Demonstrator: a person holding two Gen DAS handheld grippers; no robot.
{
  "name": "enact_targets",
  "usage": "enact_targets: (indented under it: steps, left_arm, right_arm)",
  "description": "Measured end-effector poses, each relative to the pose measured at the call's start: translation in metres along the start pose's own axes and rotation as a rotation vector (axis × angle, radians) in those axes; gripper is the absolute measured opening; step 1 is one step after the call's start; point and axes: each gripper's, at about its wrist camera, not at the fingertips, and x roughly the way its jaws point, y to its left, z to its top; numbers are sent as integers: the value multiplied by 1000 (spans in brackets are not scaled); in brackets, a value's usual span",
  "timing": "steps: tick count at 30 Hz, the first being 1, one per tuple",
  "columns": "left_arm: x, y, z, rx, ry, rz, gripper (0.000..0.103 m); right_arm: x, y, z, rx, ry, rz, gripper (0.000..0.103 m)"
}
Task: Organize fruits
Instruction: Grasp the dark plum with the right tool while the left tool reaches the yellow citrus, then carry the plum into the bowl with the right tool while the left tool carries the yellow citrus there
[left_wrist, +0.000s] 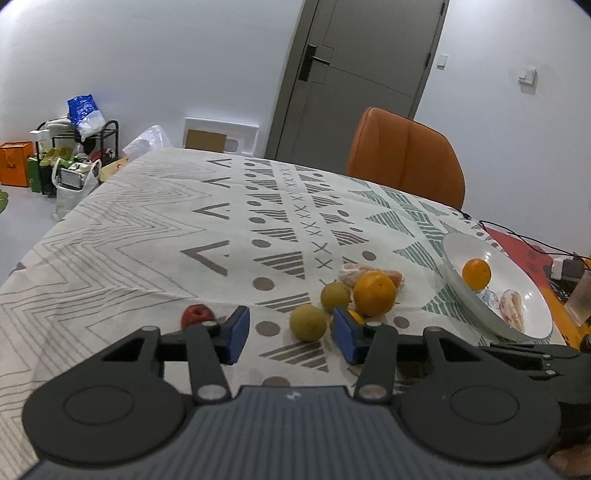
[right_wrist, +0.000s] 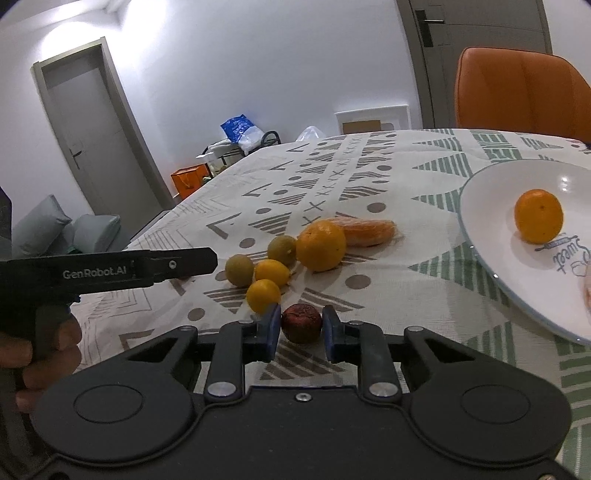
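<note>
Fruits (right_wrist: 280, 258) lie bunched on the table (right_wrist: 369, 177) near the white plate (right_wrist: 480, 206). The right gripper (right_wrist: 301, 328) squeezes the small red fruit (right_wrist: 301, 322) (soft-looking); it may squash or slip. The left gripper (left_wrist: 291, 334) stands half open around a green fruit (left_wrist: 308, 322) and could bump its neighbours.

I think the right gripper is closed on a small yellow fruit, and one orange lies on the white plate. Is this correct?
Not quite. The right gripper is closed on the dark red fruit, not a yellow one, as the right wrist view shows. The rest holds: one orange lies on the white plate.
</note>
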Motion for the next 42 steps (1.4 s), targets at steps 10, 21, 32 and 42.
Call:
enact_targets:
  steps: [10,21,32,42]
  left_arm:
    - [20,-3,-1,-8,27,-15,44]
    - [22,0,-3,-35,29,-42,24]
    - [8,-11,2,-15,5,-31,24]
    - [5,-33,7,27,-17,-41,24]
  right_arm:
    - [-8,-9,4,9,-17,-29,22]
    - [-18,-18,6,27,-45,-61,23]
    - [-29,-23,7,39,-88,-64,23]
    - [-46,-34,6,60,-138,-104,23]
